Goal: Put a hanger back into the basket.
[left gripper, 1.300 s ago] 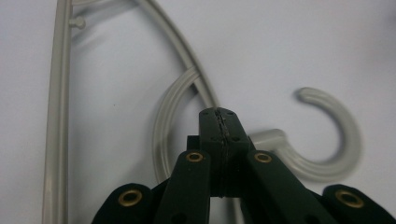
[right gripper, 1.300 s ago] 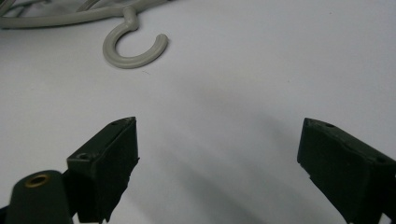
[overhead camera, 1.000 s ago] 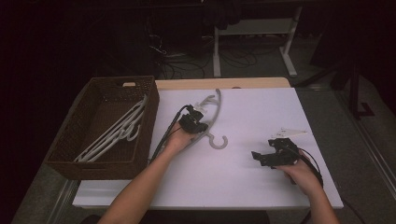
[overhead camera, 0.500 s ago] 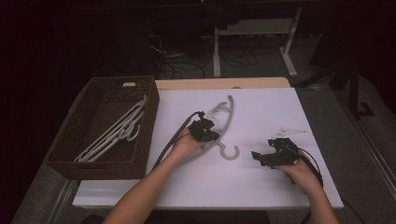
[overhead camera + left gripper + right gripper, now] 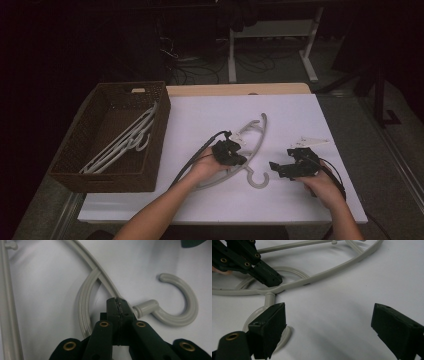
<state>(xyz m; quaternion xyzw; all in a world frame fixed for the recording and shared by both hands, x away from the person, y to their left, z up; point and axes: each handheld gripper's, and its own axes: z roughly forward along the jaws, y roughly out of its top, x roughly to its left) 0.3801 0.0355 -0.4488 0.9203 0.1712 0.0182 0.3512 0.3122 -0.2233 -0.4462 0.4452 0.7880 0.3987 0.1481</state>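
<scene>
The hanger (image 5: 252,150) looks light, stiff, slick plastic. The left tool (image 5: 117,305) is clamped at its neck, a sound hold; the right tool (image 5: 327,325) gapes nearby.

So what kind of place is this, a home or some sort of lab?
Likely a lab or workshop: a white-covered table, cables strewn on the floor behind it, a metal desk frame, and dark surroundings.
</scene>
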